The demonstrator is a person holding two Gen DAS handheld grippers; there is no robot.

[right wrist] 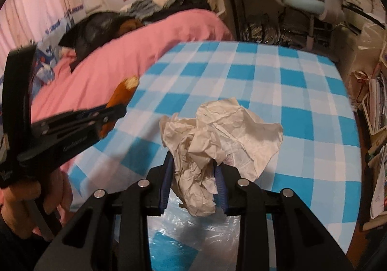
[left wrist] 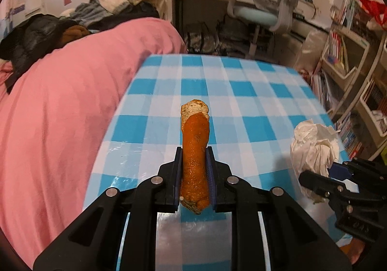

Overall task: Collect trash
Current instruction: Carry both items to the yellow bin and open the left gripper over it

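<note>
Above the checked table (left wrist: pixel 241 92), both pieces of trash are already lifted — left tongs (left wrist: pixel 194 167) clamp an orange peel (left wrist: pixel 195 147), right tongs (right wrist: pixel 193 181) grip crumpled paper (right wrist: pixel 217 135). No bin shows near the table, so disposal remains — table otherwise looks cleared.

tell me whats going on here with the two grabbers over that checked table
A person is clearing trash with a handheld gripper in each hand. The left gripper is clamped on a strip of orange peel, and the right gripper is clamped on a crumpled tissue. Both pieces are held above the blue checked table, beside a bed with a pink cover. No bin shows in either view.
</note>
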